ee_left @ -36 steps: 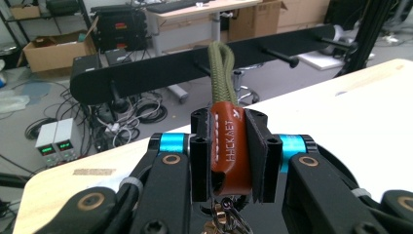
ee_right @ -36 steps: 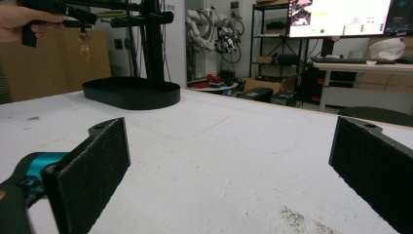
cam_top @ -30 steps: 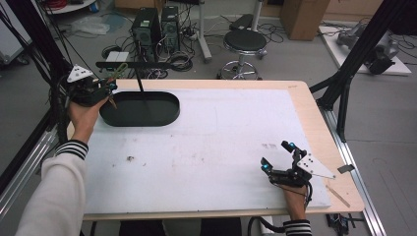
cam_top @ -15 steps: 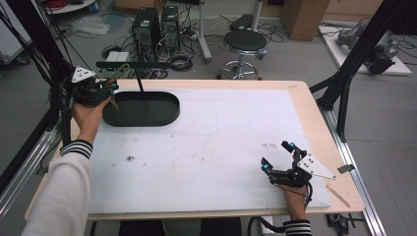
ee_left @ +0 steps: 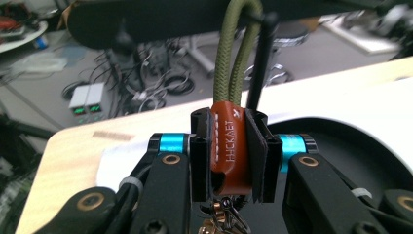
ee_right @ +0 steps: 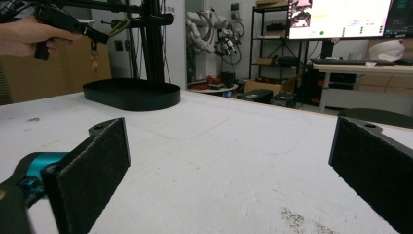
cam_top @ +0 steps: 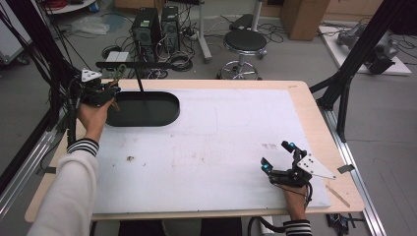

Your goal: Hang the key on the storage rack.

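Your table (cam_top: 314, 128) is a pale wooden top covered almost to its edges by a white sheet (cam_top: 221, 142), lightly smudged near the front. Beyond its far edge the floor holds computer towers, tangled cables and a round stool (cam_top: 245, 42).

Near the far left corner sits a black oval tray (cam_top: 147, 109) with nothing visible in it; a thin black post rises from it to a horizontal bar (cam_top: 133, 64).

Your right gripper (cam_top: 276, 156) rests near the front right corner, jaws spread wide with nothing between them.

Your left gripper (cam_top: 109, 87), raised at the tray's left end, is clamped on a brown leather tab (ee_left: 230, 141). The left gripper view shows what the high view cannot: the tab's olive cord loop (ee_left: 236, 48) hooks over a peg, and metal keyring parts hang below.
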